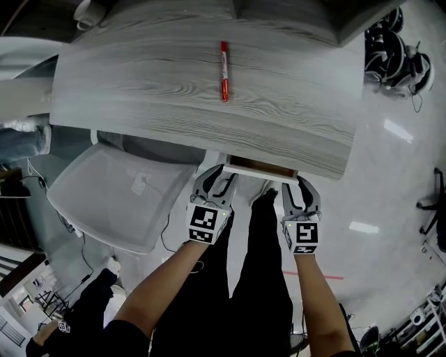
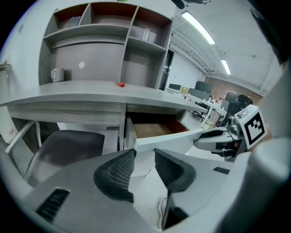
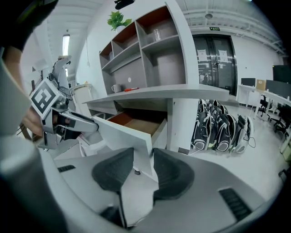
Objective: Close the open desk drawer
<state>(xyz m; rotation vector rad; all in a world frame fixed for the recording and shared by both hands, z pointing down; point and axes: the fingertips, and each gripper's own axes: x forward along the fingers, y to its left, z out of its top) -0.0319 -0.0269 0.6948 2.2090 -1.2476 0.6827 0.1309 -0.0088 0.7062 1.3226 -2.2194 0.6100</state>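
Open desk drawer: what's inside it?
The white-fronted wooden drawer shows only a bare brown floor, with nothing lying on it. Its back runs under the grey wood-grain desktop, and the strip just behind its front panel is covered, so both stay unseen.

- The desk [image 1: 209, 97] lies ahead of me, with a marker pen [image 1: 224, 70] on its top, near the middle.
- The drawer [image 1: 259, 167] stands out from under the desk's near edge, right of centre.
- My left gripper [image 1: 214, 180] is at the drawer front's left end, and my right gripper [image 1: 300, 190] is at its right end.
- A chair [image 1: 118, 195] sits left of the drawer, partly under the desk.
- A mug [image 1: 87, 10] stands at the desk's far left corner.
- Shelves [image 2: 104, 41] rise at the back of the desk.
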